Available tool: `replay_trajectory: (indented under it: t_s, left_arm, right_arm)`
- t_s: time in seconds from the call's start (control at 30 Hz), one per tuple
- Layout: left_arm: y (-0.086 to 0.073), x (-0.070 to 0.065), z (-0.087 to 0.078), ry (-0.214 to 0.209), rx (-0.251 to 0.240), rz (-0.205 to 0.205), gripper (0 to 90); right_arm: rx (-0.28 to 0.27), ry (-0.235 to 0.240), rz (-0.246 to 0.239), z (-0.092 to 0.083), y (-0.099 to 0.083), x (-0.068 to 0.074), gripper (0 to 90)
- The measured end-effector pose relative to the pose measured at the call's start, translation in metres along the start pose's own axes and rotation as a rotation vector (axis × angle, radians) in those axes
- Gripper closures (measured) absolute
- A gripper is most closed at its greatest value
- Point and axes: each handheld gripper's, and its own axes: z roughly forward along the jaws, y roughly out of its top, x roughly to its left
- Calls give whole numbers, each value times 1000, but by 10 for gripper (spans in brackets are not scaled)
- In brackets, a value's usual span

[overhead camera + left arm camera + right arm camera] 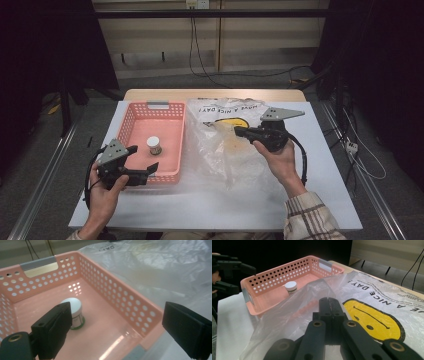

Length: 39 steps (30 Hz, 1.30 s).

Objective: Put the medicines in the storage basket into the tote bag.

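**White table, dim room: two grippers, a jar, a bag**

Our left gripper (pixel 145 159) hangs with jaws apart over the near rim of the pink basket (pixel 131 117). Inside stands a small white-capped jar (pixel 153 145): probably light, rigid, best pinched across its cap. Our right gripper (pixel 239 131), jaws together, seems to pinch the thin, slippery plastic bag (pixel 220 150) beside the basket.

A small white-lidded jar (pixel 153 145) is stood upright in the pink basket (pixel 131 121); a clear smiley-printed bag (pixel 225 145) is spread rightward.
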Motion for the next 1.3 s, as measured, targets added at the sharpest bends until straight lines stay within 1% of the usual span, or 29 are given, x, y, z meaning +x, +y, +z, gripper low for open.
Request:
replay_trajectory:
  t_s: [0.03, 0.07, 0.1, 0.13, 0.17, 0.2, 0.23, 0.27, 0.3, 0.33, 0.37, 0.4, 0.47, 0.6, 0.63, 0.7, 0.73, 0.77, 0.9, 0.93, 0.97, 1.0, 1.03, 1.07, 1.13, 1.17, 1.2, 1.27, 1.3]
  left_arm:
    - [1, 2, 2, 15, 6, 3, 90]
    - [3, 4, 5, 19, 8, 2, 90]
    - [5, 7, 7, 10, 24, 12, 90]
    - [6, 9, 9, -5, 28, 2, 90]
    - [7, 12, 11, -7, 42, 8, 90]
    - [8, 14, 12, -1, 41, 0, 90]
    - [9, 15, 14, -11, 42, -6, 90]
    - [10, 18, 16, -23, 58, -11, 90]
    - [12, 20, 17, -37, 60, 4, 88]
    - [13, 22, 18, -43, 48, 11, 70]
    - [16, 24, 20, -39, 50, 6, 56]
    - [18, 25, 22, -44, 50, -7, 61]
    - [23, 27, 26, -35, 69, 19, 67]
    - [33, 33, 33, -41, 74, 41, 72]
    - [35, 34, 36, -41, 86, 33, 73]
    - [38, 38, 42, -44, 106, 37, 67]
    - [38, 40, 46, -47, 118, 31, 67]
    - [39, 42, 49, -43, 135, 41, 67]
    - [39, 51, 65, -40, 185, 32, 74]
    - [38, 54, 68, -38, 197, 37, 76]
    - [38, 56, 71, -25, 206, 38, 78]
    - [37, 59, 74, -27, 211, 28, 79]
    - [36, 60, 77, 0, 220, 25, 88]
    - [35, 63, 81, -17, 236, 23, 96]
    - [32, 68, 89, -26, 263, 18, 107]
    - [31, 71, 93, -25, 274, 13, 145]
    - [30, 73, 97, -18, 288, 4, 145]
    - [29, 77, 104, -5, 316, 2, 146]
    - [28, 78, 107, -5, 335, 4, 175]
  right_arm:
    - [0, 0, 0, 0, 0, 0, 900]
    - [2, 1, 1, 1, 0, -1, 900]
    - [4, 0, 4, 1, -1, -1, 900]
    - [4, 0, 4, 1, -1, -1, 900]
    - [4, -1, 5, 1, -1, -1, 900]
    - [5, 2, 7, 2, -2, -1, 900]
    - [8, 5, 12, 3, -3, -1, 900]
    - [8, 5, 12, 3, -3, -1, 900]
    - [15, 7, 9, 4, -4, -1, 900]
    - [19, 7, 6, 5, -4, -1, 900]
    - [19, 7, 6, 5, -4, -1, 900]
    - [15, 8, 9, 4, -4, -1, 900]
    - [14, 10, 11, 4, -4, 0, 900]
    - [13, 16, 8, 5, -4, 0, 900]
    - [14, 19, 9, 6, -4, -1, 900]
    - [15, 17, 9, 7, -5, -1, 900]
    - [19, 16, 5, 7, -5, -1, 900]
    - [19, 16, 5, 7, -5, -1, 900]
    - [21, 16, 7, 8, -5, -1, 900]
    - [23, 17, 7, 8, -5, -1, 900]
    - [24, 16, 6, 9, -5, -1, 900]
    - [24, 17, 4, 9, -6, -1, 900]
    - [26, 16, 5, 9, -6, -2, 900]
    - [26, 15, 7, 10, -6, -2, 900]
    - [28, 17, 10, 10, -7, -2, 900]
    - [28, 18, 13, 10, -7, -3, 900]
    - [28, 18, 13, 10, -7, -3, 900]
    - [31, 17, 13, 10, -7, -3, 900]
    - [33, 16, 17, 11, -7, -4, 900]
